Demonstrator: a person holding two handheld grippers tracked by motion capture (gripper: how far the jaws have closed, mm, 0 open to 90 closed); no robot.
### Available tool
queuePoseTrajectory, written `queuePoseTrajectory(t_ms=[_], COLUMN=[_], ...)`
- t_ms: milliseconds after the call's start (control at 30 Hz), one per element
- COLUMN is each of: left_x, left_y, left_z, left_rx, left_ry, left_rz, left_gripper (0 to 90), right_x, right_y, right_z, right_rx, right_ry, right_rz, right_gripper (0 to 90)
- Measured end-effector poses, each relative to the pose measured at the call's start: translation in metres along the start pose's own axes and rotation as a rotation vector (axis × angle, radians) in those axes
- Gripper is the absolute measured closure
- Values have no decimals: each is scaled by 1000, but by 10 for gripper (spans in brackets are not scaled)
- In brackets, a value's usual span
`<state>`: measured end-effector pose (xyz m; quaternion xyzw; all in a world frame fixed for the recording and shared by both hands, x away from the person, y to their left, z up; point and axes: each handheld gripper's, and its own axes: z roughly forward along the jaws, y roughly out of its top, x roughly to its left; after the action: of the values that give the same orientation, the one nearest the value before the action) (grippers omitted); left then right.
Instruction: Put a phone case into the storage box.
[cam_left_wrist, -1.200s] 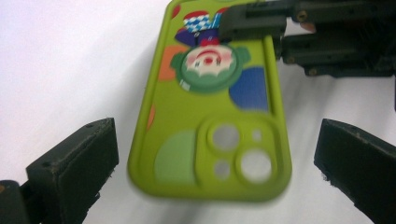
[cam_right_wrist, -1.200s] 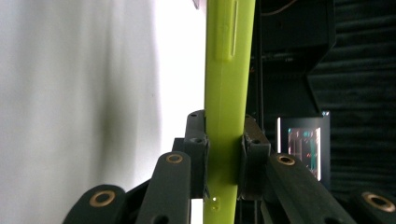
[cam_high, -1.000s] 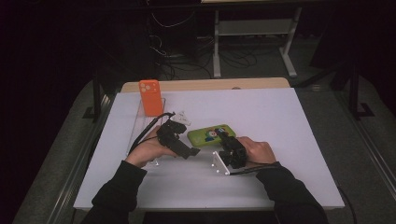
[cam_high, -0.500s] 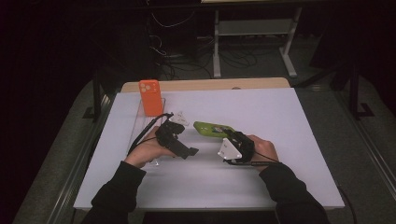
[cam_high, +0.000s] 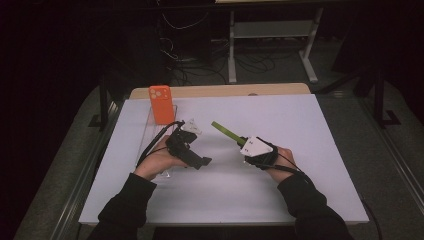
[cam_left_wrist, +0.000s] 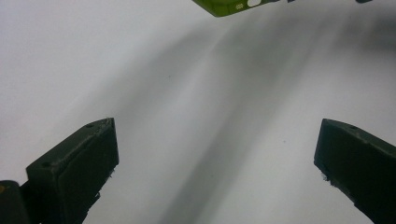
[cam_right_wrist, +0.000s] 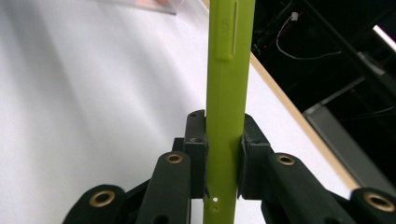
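Note:
A lime-green phone (cam_high: 226, 133) is held edge-on above the white table (cam_high: 310, 130), with my right gripper (cam_high: 243, 144) shut on its lower end. In the right gripper view the phone's thin side (cam_right_wrist: 229, 70) rises straight up between the two pads (cam_right_wrist: 195, 135), which press on both faces. My left gripper (cam_high: 199, 161) rests low over the table to the left, its jaws wide apart with nothing between them (cam_left_wrist: 215, 158). The phone's green corner (cam_left_wrist: 229, 5) appears at the top of the left gripper view. An orange phone (cam_high: 161, 104) stands upright at the back left.
A clear plastic stand (cam_high: 150, 135) holds the orange phone and runs along the table's left side beside my left hand. A wooden strip (cam_high: 225, 90) edges the far side. Beyond it are dark floor, cables and a metal frame (cam_high: 270, 30).
My right gripper has lifted the green phone off the table and turned it from lying flat to edge-on, drifting a little right. The left gripper has stayed put.

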<state>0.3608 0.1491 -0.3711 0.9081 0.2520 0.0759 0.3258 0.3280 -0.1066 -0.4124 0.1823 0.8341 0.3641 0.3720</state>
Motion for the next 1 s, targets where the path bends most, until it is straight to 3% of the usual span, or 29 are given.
queuePoseTrajectory(t_ms=[167,400,433,700,833,933,1000], left_x=[0,0,0,2,2,3,1], left_y=[0,0,0,0,1,3,5], left_z=[1,1,0,0,0,0,0], left_rx=[-8,-17,-15,-37,-54,-82,-108], left_ry=[2,9,9,10,17,28,26], left_rz=[-11,-7,-8,-41,-59,-67,-103], left_gripper=[0,0,0,0,0,0,0], right_x=[-9,-18,-21,-27,-29,-30,-30], right_y=[-2,-4,-5,-10,-13,-13,-12], right_z=[0,0,1,6,8,7,6], right_rx=[-20,-32,-48,-17,0,-4,-7], right_ry=[45,132,136,216,227,230,232], right_rz=[114,319,311,511,580,594,602], right_gripper=[755,755,755,755,755,755,755])
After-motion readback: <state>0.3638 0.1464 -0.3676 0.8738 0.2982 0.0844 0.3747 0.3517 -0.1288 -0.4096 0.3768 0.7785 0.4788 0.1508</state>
